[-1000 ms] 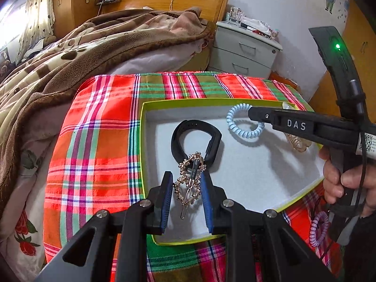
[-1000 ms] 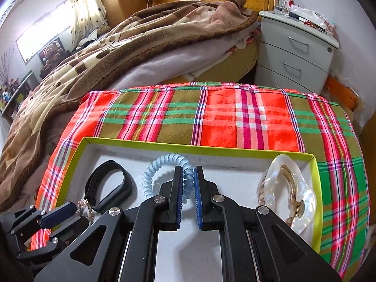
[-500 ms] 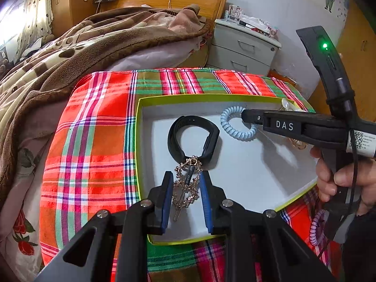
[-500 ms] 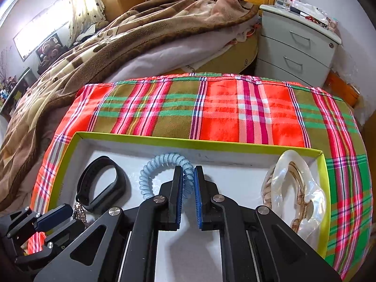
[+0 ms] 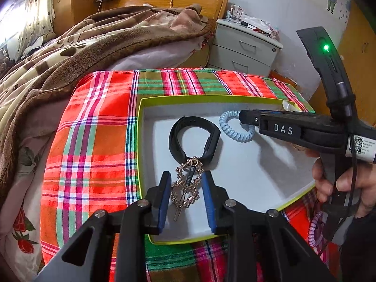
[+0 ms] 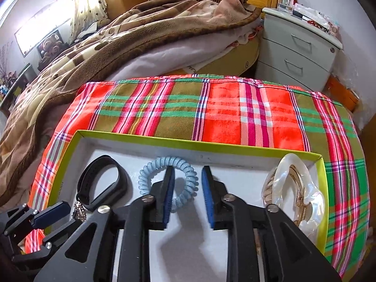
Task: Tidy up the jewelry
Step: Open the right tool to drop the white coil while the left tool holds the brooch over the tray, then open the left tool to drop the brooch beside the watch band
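Both grippers have just let go. The left gripper (image 5: 185, 196) stands open around the gold clip (image 5: 186, 188); the right gripper (image 6: 188, 196) stands open around the blue coil (image 6: 168, 181) (both now in the tray (image 6: 145, 138)).

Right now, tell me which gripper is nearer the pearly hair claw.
Right. The right gripper sits beside the hair claw, over the blue coil tie; the left gripper is across the box.

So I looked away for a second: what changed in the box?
Both tools have just been opening: the right tool let go of the blue coil hair tie, the left tool freed the gold hairpin. Both pieces lie in the box; black band, pearly claw clip unmoved.
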{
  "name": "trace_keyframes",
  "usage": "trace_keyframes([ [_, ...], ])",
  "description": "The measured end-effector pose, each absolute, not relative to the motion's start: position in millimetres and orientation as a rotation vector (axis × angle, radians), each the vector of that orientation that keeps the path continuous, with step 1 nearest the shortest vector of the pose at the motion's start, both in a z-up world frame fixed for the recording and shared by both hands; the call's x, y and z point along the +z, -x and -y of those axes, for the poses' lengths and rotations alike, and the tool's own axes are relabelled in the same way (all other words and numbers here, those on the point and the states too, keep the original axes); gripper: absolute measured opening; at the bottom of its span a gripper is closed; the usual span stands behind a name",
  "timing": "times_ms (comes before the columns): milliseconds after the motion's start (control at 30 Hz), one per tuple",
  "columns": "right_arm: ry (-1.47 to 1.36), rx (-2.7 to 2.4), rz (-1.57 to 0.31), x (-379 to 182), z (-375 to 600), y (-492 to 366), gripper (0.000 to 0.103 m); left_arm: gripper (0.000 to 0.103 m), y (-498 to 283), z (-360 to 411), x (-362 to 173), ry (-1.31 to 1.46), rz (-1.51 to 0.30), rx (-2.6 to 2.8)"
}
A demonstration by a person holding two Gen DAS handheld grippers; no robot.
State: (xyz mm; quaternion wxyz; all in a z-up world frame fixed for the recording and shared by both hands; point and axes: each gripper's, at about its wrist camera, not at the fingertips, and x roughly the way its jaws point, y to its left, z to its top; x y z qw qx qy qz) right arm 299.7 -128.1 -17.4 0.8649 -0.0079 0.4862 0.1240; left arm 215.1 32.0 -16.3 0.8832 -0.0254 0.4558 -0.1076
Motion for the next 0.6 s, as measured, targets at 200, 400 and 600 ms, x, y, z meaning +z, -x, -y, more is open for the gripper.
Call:
trace_keyframes([
  [200, 0.011, 0.259, -1.006, -11, 131, -294, 0.027, 0.034, -214, -35, -12, 0.070, -0.945, -0.227],
  [400, -0.003, 0.275, -0.961, 6, 137, -278, 0.033, 0.040, -204, -38, 0, 0.073, -0.914, -0.229],
  [600, -0.029, 0.299, -0.893, 28, 146, -251, 0.045, 0.042, -184, -42, 11, 0.076, -0.891, -0.246],
])
